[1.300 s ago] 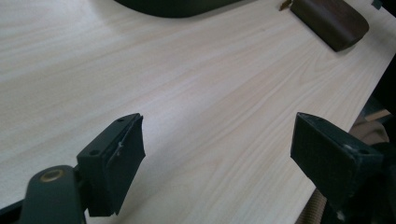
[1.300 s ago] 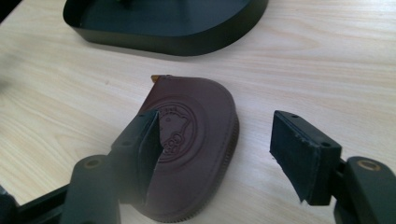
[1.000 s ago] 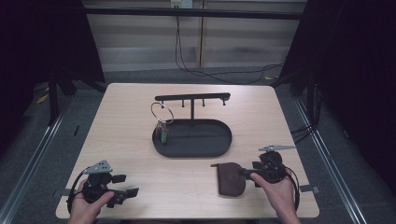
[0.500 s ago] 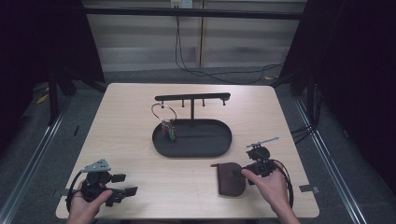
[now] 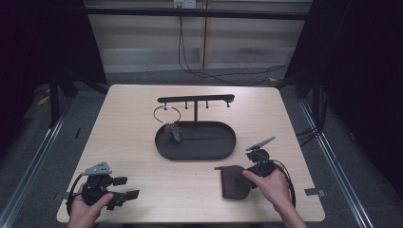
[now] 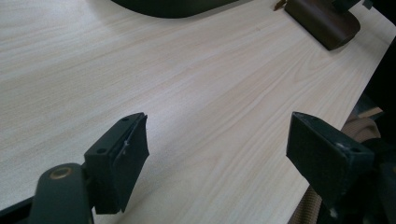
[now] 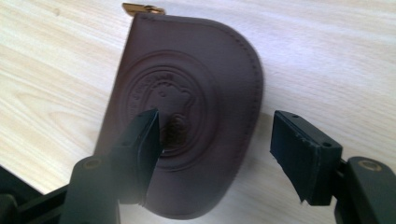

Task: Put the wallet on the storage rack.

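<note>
A brown leather pouch [image 5: 234, 183] with an embossed round crest [image 7: 187, 112] and a brass zip pull [image 7: 142, 8] lies flat near the table's front right. My right gripper [image 5: 248, 172] is open just over it; one jaw hovers above the crest, the other stands past the pouch's curved edge over bare wood. My left gripper [image 5: 124, 189] rests low at the front left corner, open, with nothing between its jaws [image 6: 215, 154]. In the left gripper view the pouch [image 6: 322, 21] shows at the top right.
A black oval tray [image 5: 209, 142] with a T-shaped hanger bar [image 5: 196, 99] stands mid-table. A metal ring [image 5: 167, 114] with small coloured trinkets [image 5: 173, 132] hangs at its left. Pale wood lies between the grippers. Table edges are close behind both hands.
My right gripper has moved left and forward, closing in on the pouch until its jaws stand over it. The left gripper has barely shifted.
</note>
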The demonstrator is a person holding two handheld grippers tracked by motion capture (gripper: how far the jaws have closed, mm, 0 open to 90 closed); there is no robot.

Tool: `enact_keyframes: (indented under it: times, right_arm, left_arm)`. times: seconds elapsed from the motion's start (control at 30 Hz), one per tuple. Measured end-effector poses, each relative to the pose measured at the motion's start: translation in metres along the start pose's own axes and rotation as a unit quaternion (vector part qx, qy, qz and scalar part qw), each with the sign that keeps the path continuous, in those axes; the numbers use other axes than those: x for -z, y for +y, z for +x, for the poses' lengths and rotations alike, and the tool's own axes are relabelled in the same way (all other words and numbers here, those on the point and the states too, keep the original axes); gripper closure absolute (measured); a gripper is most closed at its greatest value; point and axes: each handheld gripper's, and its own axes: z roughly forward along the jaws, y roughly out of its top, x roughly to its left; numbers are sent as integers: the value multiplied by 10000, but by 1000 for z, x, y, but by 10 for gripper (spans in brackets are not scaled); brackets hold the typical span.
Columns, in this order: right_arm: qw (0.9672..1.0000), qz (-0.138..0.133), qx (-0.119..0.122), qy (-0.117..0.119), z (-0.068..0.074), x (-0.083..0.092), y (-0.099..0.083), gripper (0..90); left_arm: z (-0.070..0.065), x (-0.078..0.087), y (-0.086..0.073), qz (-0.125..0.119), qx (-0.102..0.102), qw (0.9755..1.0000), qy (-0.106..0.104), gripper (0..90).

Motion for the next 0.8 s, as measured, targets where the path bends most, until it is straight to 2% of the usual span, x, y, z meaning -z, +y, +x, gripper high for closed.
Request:
enact_keyframes:
  times: [0.03,0.07,0.17,0.37,0.4,0.5,0.53,0.63,0.73,0.8]
  right_arm:
    - [9999,113,-3,51,4,-1,2,328]
    - [9999,113,-3,51,4,-1,2,328]
    - [9990,431,-78,99,6,-4,6,306]
    - [9982,525,-183,213,3,-9,7,297]
    - [9976,556,-277,310,0,-11,7,289]
    - [9968,550,-346,471,-5,-13,6,291]
    - [9969,538,-313,485,-5,-13,5,299]
    - [9976,473,-269,437,-3,-12,4,319]
    - [9983,346,-182,423,-1,-9,3,420]
    - [9988,302,-119,370,0,-8,4,457]
  left_arm:
    - [-1,-1,0,-2,0,10000,-12,206]
    - [-1,-1,0,-2,0,10000,-12,207]
    - [-1,-1,0,52,-38,10000,-14,207]
    - [0,-1,0,40,-18,10000,-5,207]
    - [0,-1,0,53,-32,10000,6,207]
    - [-1,-2,0,56,-36,10000,8,207]
    - [0,-2,0,81,-27,9999,70,207]
    - [2,-1,0,109,-45,9999,74,207]
    - [1,-1,0,85,-25,9999,83,207]
    - [2,-1,0,111,-34,9999,107,207]
